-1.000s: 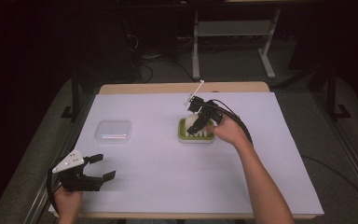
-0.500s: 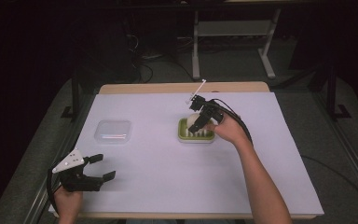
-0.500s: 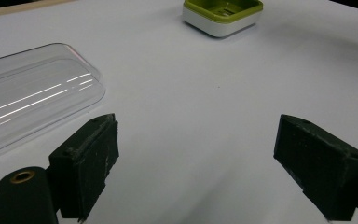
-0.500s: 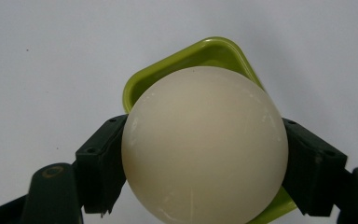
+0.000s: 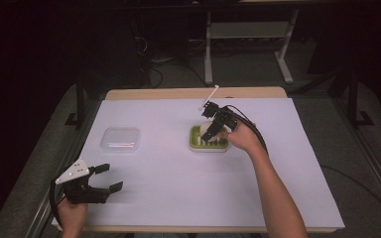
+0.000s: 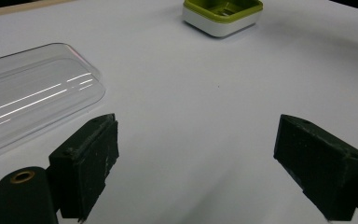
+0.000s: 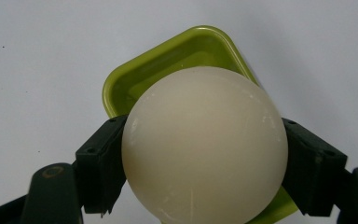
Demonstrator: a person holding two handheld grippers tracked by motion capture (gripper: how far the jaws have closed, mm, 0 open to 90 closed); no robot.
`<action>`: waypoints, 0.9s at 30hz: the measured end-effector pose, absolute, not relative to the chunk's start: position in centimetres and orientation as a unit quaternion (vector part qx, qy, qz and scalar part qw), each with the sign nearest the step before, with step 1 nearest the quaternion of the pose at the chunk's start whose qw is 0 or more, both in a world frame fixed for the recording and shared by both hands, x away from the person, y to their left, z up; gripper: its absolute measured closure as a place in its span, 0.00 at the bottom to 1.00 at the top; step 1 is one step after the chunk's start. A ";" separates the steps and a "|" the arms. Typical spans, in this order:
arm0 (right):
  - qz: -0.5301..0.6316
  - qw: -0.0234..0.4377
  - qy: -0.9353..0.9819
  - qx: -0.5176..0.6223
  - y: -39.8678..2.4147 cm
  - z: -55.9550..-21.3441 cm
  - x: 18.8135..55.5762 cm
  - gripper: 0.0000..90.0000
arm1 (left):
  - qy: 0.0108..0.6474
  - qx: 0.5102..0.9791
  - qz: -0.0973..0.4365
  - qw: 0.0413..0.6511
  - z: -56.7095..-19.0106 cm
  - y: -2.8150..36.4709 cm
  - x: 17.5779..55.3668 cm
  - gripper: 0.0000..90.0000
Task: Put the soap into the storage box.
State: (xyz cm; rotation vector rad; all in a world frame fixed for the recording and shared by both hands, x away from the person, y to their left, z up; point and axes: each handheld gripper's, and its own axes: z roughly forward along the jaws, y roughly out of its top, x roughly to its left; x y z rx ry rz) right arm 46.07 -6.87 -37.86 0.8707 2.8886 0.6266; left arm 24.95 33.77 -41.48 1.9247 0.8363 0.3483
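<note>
At the near left corner of the table, about seven o'clock from the middle of the white sheet (image 5: 178,188), the left gripper (image 5: 106,177) sits idle in the person's left hand (image 5: 72,217). Its jaws stand wide apart with nothing between them, pointing toward two o'clock across bare paper. The left gripper view looks past its own black pads (image 6: 86,163) at the clear lid (image 6: 32,105), which lies flat at ten o'clock, and at the green tray far off at twelve.

Farther in, at about nine o'clock from the tray, the clear lid (image 5: 121,139) lies on the sheet well apart from it, so the container is open and the lid plays no part yet.

Beyond that, just right of centre, the right gripper (image 5: 209,130) is clamped on a cream ball (image 7: 205,147), one pad on each side of it. The ball hangs directly over the green tray (image 7: 168,60), whose rim shows above and below it in the right gripper view; whether the ball touches the tray floor cannot be told. The right hand (image 5: 242,139) comes in from five o'clock, forearm stretched long across the table, the wrist bent so the jaws tip down toward the tray, with the cable looping behind.

My judgement is that the work is partway along: the ball is grasped and brought over the tray, but not released. Setting it down, opening the jaws and perhaps fitting the lid seem to remain.
</note>
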 end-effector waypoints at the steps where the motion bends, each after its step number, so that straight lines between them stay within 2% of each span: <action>1: 0.203 0.031 0.937 0.283 -6.9 -37.9 46.1 0.26 | 0.344 0.791 0.143 0.485 -41.5 33.8 24.9 0.15; 27: 0.183 0.018 0.937 0.297 -6.7 -39.1 46.7 0.26 | 0.343 0.791 0.143 0.486 -41.5 33.8 24.9 0.15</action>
